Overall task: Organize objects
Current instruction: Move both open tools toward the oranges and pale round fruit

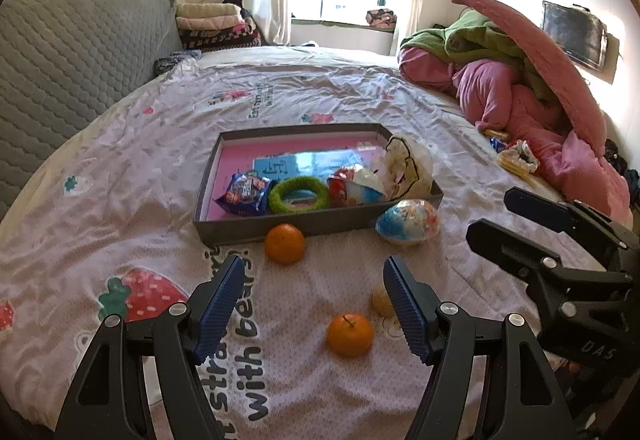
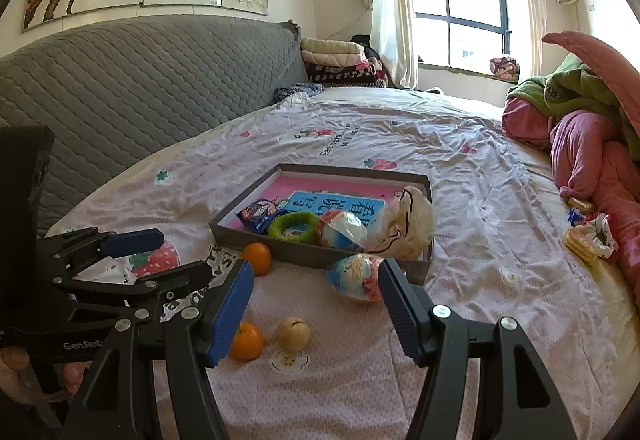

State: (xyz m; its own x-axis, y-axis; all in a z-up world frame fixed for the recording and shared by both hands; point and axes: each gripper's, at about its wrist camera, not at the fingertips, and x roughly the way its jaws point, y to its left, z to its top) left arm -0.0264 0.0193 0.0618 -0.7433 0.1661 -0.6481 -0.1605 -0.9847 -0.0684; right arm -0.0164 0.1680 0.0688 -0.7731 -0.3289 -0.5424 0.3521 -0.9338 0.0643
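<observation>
2 tools, left tool (image 1: 314, 304) and right tool (image 2: 316, 302), hover released over the bed (image 1: 120, 167), where 2 oranges (image 1: 349, 334) (image 1: 284, 243) lie loose at 6 o'clock of the gray tray (image 1: 280, 226).

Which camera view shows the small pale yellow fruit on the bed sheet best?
The right wrist view: the pale yellow fruit lies fully visible beside an orange. In the left wrist view, the left gripper hides most of it.
</observation>
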